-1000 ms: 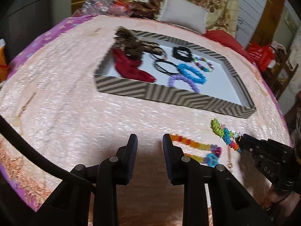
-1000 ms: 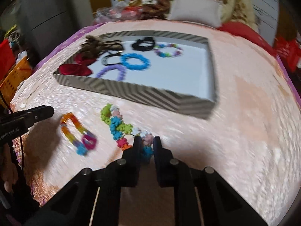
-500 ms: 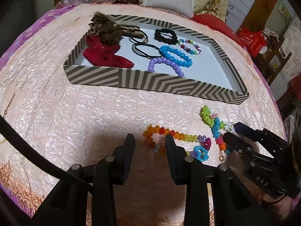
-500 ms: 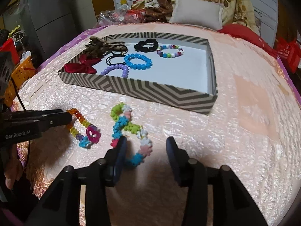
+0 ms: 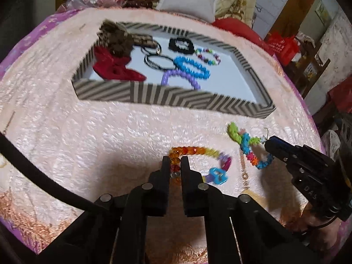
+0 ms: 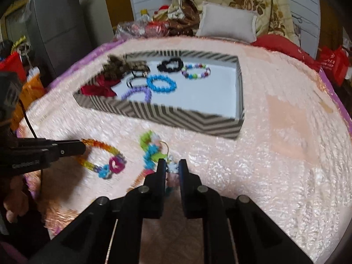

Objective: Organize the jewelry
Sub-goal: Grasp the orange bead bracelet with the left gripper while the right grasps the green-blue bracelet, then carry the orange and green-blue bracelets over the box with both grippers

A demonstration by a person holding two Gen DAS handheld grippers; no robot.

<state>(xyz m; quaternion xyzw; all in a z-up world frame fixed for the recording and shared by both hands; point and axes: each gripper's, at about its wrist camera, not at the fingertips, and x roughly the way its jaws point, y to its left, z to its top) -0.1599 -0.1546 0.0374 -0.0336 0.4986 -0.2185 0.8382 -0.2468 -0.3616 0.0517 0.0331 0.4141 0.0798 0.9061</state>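
Observation:
A striped box (image 5: 171,96) (image 6: 167,114) on the pink bedspread holds a red bow (image 5: 114,68), a brown scrunchie, black hair ties and blue (image 5: 191,67), purple and mixed bead bracelets. My left gripper (image 5: 175,165) is shut on the orange end of a rainbow bead bracelet (image 5: 198,151) (image 6: 99,154) lying in front of the box. My right gripper (image 6: 172,168) (image 5: 269,142) is shut on a flower bead bracelet (image 6: 151,151) (image 5: 244,140) to the right of the rainbow one.
A white pillow (image 6: 226,23) and a floral blanket lie behind the box. Red bags (image 6: 334,63) stand at the right, a grey cabinet (image 6: 55,26) at the left. A thin gold chain (image 5: 243,169) lies between the two bracelets.
Both grippers went from open to shut, the left on the rainbow bracelet, the right on the flower bracelet.

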